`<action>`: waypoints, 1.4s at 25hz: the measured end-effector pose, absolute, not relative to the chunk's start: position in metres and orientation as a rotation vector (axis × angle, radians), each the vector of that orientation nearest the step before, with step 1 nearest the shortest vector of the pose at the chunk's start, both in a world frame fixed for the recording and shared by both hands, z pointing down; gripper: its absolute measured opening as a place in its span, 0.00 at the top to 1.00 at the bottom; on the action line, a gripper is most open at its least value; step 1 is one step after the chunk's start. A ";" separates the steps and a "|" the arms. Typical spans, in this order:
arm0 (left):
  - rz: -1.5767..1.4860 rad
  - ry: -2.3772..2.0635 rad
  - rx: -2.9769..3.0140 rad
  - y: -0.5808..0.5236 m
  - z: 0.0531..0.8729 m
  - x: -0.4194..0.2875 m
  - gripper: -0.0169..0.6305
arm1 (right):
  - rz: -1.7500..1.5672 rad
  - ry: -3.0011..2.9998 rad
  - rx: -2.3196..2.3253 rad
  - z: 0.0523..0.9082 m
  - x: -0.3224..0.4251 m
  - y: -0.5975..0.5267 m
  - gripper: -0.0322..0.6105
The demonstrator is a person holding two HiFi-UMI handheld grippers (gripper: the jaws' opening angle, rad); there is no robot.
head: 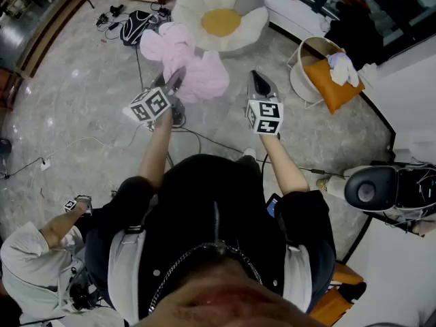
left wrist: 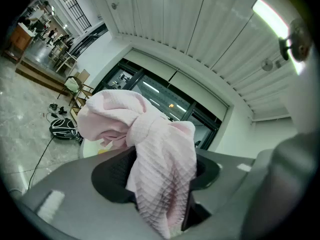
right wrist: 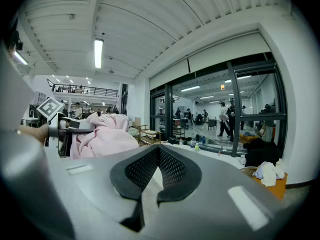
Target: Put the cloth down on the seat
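Observation:
A pink waffle-weave cloth (head: 191, 63) hangs bunched in the air, with my left gripper (head: 174, 82) shut on it. In the left gripper view the cloth (left wrist: 162, 149) fills the gap between the black pads and spills over them. Beyond it on the floor lies the seat (head: 193, 9), a white flower-shaped cushion with a yellow centre; a sliver of the seat (left wrist: 91, 148) shows under the cloth. My right gripper (head: 261, 82) is held beside the cloth, to its right, shut and with nothing in it. In the right gripper view the cloth (right wrist: 102, 136) is at the left.
A black backpack (head: 135, 24) and cables lie on the marble floor left of the seat. A round chair with an orange cushion (head: 335, 82) stands at the right. A person crouches at the lower left (head: 37, 251). A black-and-white machine (head: 381, 188) sits at the right edge.

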State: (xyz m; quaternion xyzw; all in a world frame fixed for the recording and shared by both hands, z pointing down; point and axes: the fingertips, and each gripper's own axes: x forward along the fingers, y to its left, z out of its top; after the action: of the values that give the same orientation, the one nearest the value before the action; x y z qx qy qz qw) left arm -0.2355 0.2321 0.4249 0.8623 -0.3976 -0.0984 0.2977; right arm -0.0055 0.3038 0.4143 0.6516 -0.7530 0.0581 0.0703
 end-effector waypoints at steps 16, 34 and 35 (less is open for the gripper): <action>-0.254 -1.047 2.282 0.226 0.428 -0.235 0.57 | 0.192 -2.302 1.967 0.413 -0.009 0.298 0.95; -0.212 -1.015 2.268 0.197 0.436 -0.221 0.57 | 0.280 -2.255 1.980 0.428 -0.002 0.280 0.95; -0.210 -1.013 2.267 0.195 0.436 -0.219 0.57 | 0.284 -2.253 1.981 0.428 -0.001 0.278 0.95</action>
State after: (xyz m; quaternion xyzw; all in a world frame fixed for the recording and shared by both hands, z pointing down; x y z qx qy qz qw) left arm -0.2193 0.1946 0.4359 0.8623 -0.3851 -0.0799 0.3190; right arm -0.0012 0.2780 0.4284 0.6560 -0.7461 0.0942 0.0639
